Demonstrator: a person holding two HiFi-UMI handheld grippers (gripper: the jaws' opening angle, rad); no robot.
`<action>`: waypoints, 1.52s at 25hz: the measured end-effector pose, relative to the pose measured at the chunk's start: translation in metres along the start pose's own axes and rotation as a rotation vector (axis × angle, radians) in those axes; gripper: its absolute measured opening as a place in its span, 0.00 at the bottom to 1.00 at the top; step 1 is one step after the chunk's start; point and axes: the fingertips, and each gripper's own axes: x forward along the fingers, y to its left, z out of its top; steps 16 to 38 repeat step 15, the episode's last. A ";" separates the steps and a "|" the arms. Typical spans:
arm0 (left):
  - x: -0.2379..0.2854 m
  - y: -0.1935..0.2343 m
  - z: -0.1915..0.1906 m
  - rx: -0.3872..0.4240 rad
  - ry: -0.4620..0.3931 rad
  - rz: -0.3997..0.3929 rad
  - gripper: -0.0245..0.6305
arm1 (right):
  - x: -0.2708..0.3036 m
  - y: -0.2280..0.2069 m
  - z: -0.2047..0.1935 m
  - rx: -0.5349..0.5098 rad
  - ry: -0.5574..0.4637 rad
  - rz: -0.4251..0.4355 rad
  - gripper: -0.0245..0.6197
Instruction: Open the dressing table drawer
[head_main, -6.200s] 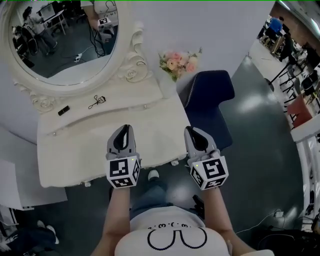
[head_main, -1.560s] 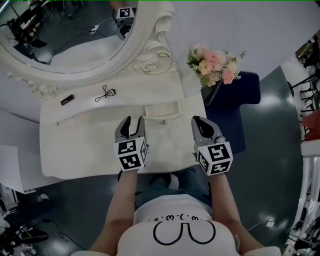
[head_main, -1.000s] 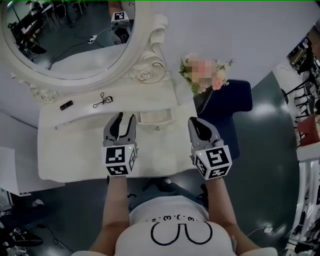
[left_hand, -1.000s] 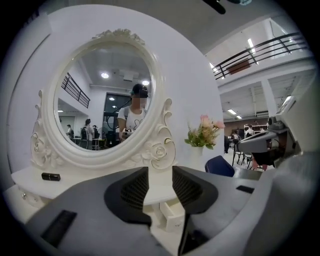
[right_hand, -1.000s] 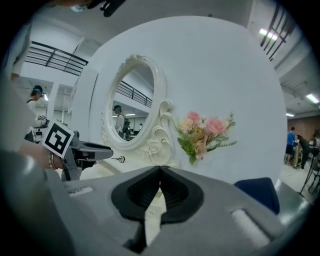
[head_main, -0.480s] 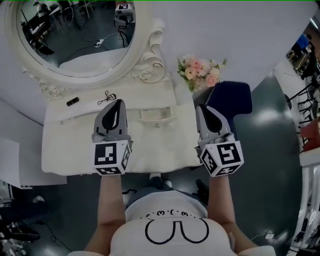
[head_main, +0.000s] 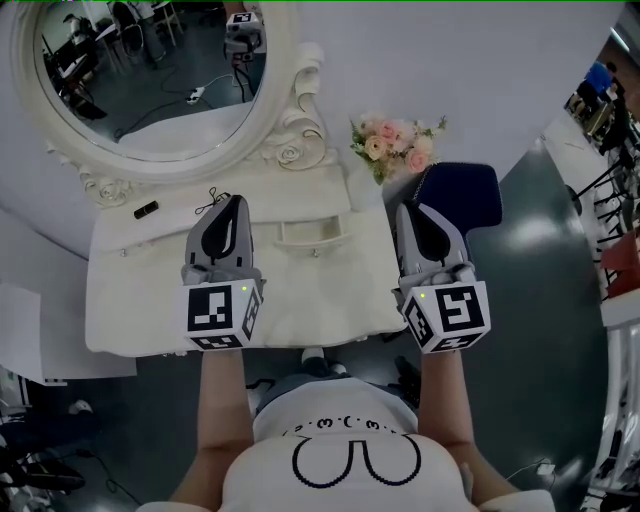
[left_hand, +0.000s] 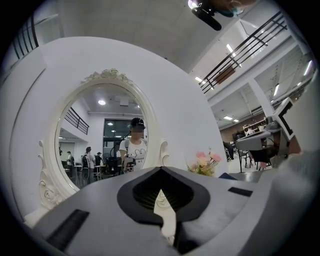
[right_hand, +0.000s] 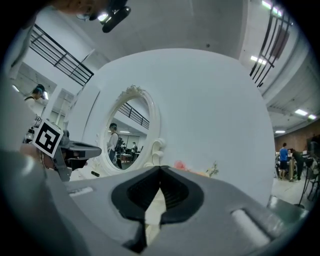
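The white dressing table (head_main: 150, 300) stands under an oval mirror (head_main: 150, 80). Its small middle drawer (head_main: 310, 232) is pulled out a little, with its knob toward me. My left gripper (head_main: 232, 203) hovers above the tabletop just left of the drawer, shut and holding nothing. My right gripper (head_main: 418, 212) hovers over the table's right end, also shut and holding nothing. In the left gripper view the jaw tips meet (left_hand: 161, 169) with the mirror (left_hand: 105, 145) behind them. The right gripper (right_hand: 161, 169) shows the same closed tips in its own view.
Pink flowers (head_main: 390, 140) stand at the table's back right corner. A dark blue chair (head_main: 465, 195) sits just right of the table. A small black item (head_main: 146, 209) and an eyelash curler (head_main: 208, 200) lie at the back left. A person's legs are below the front edge.
The drawer, shut in the oldest frame, now stands pulled out. Over the last second the left jaws closed and both grippers rose above the tabletop.
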 end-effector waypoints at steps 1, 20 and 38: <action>0.001 0.000 0.001 -0.001 -0.003 -0.002 0.03 | 0.000 0.000 0.001 -0.007 -0.001 -0.001 0.04; 0.006 -0.003 0.005 -0.004 -0.008 -0.009 0.03 | -0.001 -0.005 0.010 -0.049 -0.006 0.014 0.04; 0.006 -0.003 0.005 -0.004 -0.008 -0.009 0.03 | -0.001 -0.005 0.010 -0.049 -0.006 0.014 0.04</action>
